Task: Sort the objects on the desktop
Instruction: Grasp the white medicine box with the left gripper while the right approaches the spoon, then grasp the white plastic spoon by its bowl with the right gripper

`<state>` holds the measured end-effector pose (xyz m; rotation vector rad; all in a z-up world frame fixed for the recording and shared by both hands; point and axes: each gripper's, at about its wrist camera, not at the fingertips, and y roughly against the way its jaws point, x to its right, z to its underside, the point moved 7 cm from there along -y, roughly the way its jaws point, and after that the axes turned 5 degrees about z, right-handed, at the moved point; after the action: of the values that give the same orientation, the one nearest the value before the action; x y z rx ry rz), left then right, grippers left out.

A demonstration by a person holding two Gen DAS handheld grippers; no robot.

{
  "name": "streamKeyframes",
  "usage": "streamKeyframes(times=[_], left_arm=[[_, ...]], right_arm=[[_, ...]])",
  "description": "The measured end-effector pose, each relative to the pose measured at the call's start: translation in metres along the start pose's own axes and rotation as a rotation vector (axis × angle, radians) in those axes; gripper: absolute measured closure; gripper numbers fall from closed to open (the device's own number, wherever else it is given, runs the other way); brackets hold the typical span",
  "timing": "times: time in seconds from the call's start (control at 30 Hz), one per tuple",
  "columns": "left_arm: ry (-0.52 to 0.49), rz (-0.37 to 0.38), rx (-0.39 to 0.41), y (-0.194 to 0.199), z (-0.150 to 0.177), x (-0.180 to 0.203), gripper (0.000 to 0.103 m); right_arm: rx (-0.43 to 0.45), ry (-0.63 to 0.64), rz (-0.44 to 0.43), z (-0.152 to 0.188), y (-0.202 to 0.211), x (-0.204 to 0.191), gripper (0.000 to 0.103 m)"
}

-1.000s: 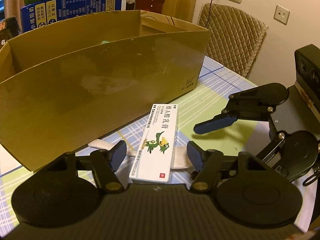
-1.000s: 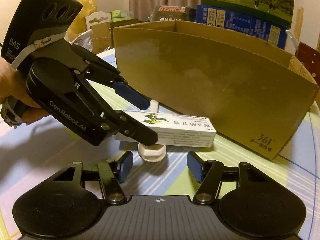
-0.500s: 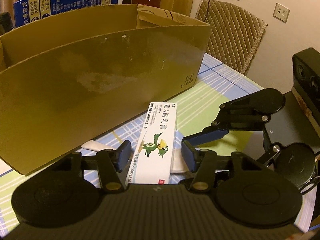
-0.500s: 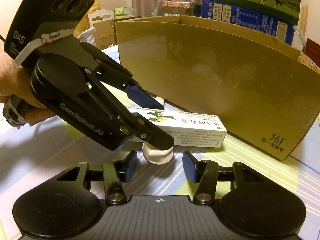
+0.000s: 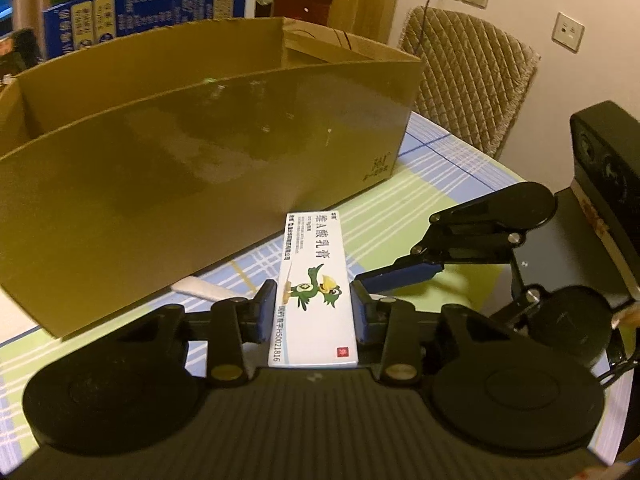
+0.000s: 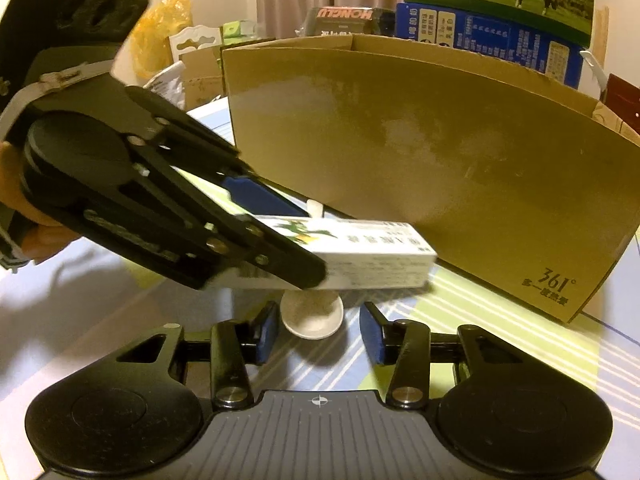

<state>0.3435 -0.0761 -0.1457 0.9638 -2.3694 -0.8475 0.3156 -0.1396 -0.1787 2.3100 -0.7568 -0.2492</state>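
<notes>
A white ointment box (image 5: 314,288) with a green bird print lies lengthwise between the fingers of my left gripper (image 5: 314,312). Its jaws are closing, and the blue pads touch both long sides. In the right wrist view the same box (image 6: 372,256) sticks out of the left gripper (image 6: 288,236), above a white spoon (image 6: 314,316). The spoon's bowl lies between the fingers of my right gripper (image 6: 318,334). Those jaws are closing too, with gaps left at both pads. The spoon's handle (image 5: 200,288) shows beside the box. A big open cardboard box (image 5: 200,152) stands just behind.
The table wears a blue and green checked cloth (image 5: 400,208). A quilted chair (image 5: 468,80) stands at its far right. Blue milk cartons (image 6: 480,36) and a yellow bag (image 6: 160,36) sit behind the cardboard box (image 6: 440,140). A hand (image 6: 36,236) holds the left gripper.
The left gripper slid forward over the ointment box and its jaws narrowed until the pads met the box's sides. The right gripper's jaws narrowed around the spoon's bowl without moving off.
</notes>
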Motion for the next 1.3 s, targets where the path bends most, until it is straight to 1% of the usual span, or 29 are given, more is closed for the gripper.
streamKeyframes(times=[0.2, 0.27, 0.37, 0.5, 0.6, 0.73, 0.8, 0.87, 1.03, 1.3], left_arm=[[0.025, -0.029, 0.006, 0.018, 0.009, 0.001, 0.07], [0.034, -0.05, -0.001, 0.024, 0.015, 0.002, 0.07], [0.071, -0.082, 0.017, 0.036, 0.022, 0.0, 0.07], [0.113, -0.153, 0.034, 0.048, 0.031, -0.002, 0.07], [0.148, -0.198, 0.032, 0.053, 0.037, -0.005, 0.07], [0.185, -0.244, 0.041, 0.058, 0.04, -0.01, 0.07], [0.199, -0.275, 0.044, 0.06, 0.04, -0.014, 0.07], [0.214, -0.298, 0.046, 0.06, 0.041, -0.017, 0.07], [0.246, -0.327, 0.046, 0.064, 0.045, -0.023, 0.07], [0.267, -0.364, 0.046, 0.067, 0.052, -0.028, 0.07]], right_arm=[[0.009, 0.011, 0.0, 0.0, 0.0, -0.003, 0.064], [0.011, 0.015, 0.001, 0.0, -0.001, -0.005, 0.064], [0.015, 0.018, 0.006, -0.001, -0.003, -0.005, 0.065], [0.018, 0.015, 0.01, 0.001, -0.001, -0.008, 0.066], [0.015, 0.011, 0.008, 0.002, -0.002, -0.008, 0.067], [0.015, 0.002, 0.007, 0.002, -0.003, -0.008, 0.068], [0.014, -0.002, 0.005, 0.0, -0.005, -0.007, 0.072], [0.014, -0.002, 0.011, 0.0, -0.005, -0.007, 0.073], [0.01, -0.003, 0.029, 0.0, 0.001, -0.011, 0.073], [-0.006, -0.003, 0.054, 0.006, 0.015, -0.018, 0.073]])
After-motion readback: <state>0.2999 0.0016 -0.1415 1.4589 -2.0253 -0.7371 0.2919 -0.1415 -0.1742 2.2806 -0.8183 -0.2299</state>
